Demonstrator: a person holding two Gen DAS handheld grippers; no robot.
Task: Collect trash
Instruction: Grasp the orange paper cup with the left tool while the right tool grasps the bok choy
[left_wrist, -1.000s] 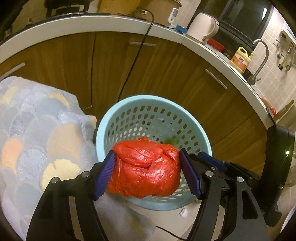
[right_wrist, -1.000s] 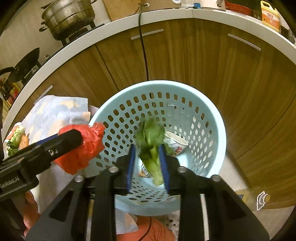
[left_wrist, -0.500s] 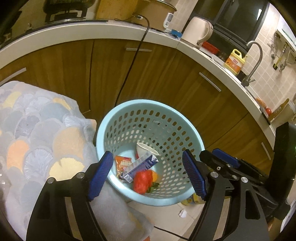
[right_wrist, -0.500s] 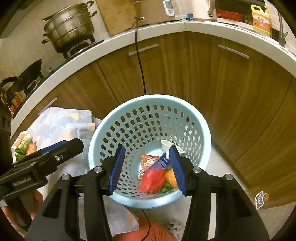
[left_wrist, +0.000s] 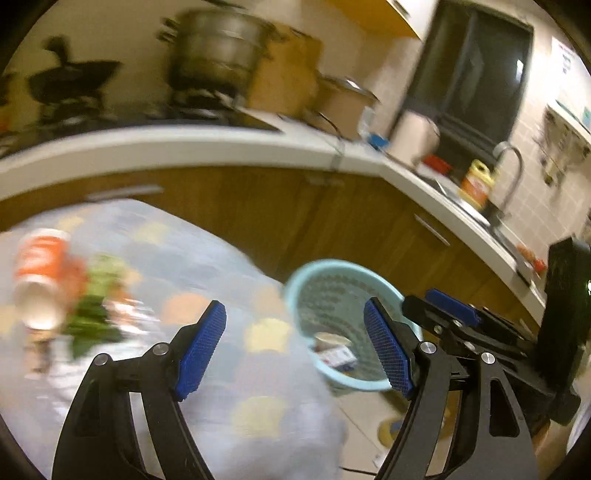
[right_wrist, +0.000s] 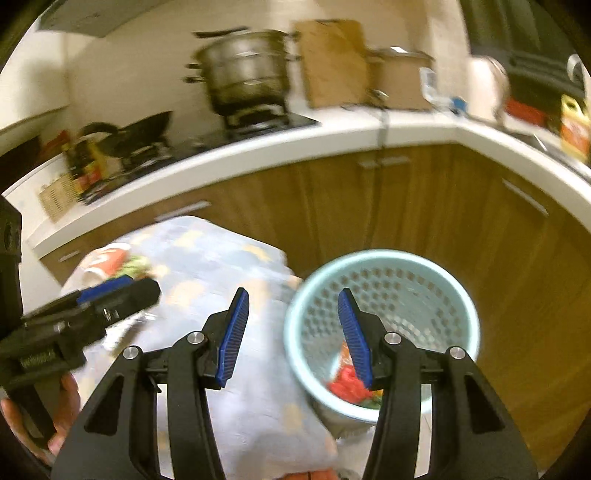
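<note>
Left hand-held gripper (left_wrist: 295, 350): lower centre of the left wrist view; blue pads spread wide, nothing between them; also seen at the left edge of the right wrist view, gripped by a bare hand (right_wrist: 66, 406).
Right hand-held gripper (right_wrist: 291, 332): lower centre of the right wrist view; blue pads spread apart, holding nothing; its black body shows at the right edge of the left wrist view.
Basket (right_wrist: 458, 295): pale blue, round, perforated wall; on the floor beside the cloth-covered bench, centre right of both views, in front of the wooden cabinet doors.
Basket contents, right wrist view: crumpled red bag (right_wrist: 347, 386) at the bottom, a bit of green and orange just beside it, partly hidden by the gripper finger.
Basket contents, left wrist view: white cup (left_wrist: 327, 338) and a small carton (left_wrist: 338, 356) on the bottom; blurred.
Bench (left_wrist: 229, 266): covered by a pale cloth with yellow, orange and grey patches; left and centre of both views.
Trash on the bench: an orange-and-white cup (left_wrist: 40, 277) lying on its side, with leafy greens (left_wrist: 92, 314) touching it; left of the left wrist view, heavily blurred.
Counter (right_wrist: 258, 147): white top curving across the upper half; a steel pot (right_wrist: 245, 74) on the stove, a dark pan (right_wrist: 140, 129) to its left, a yellow bottle (left_wrist: 476, 182) near the tap (left_wrist: 511, 170).
</note>
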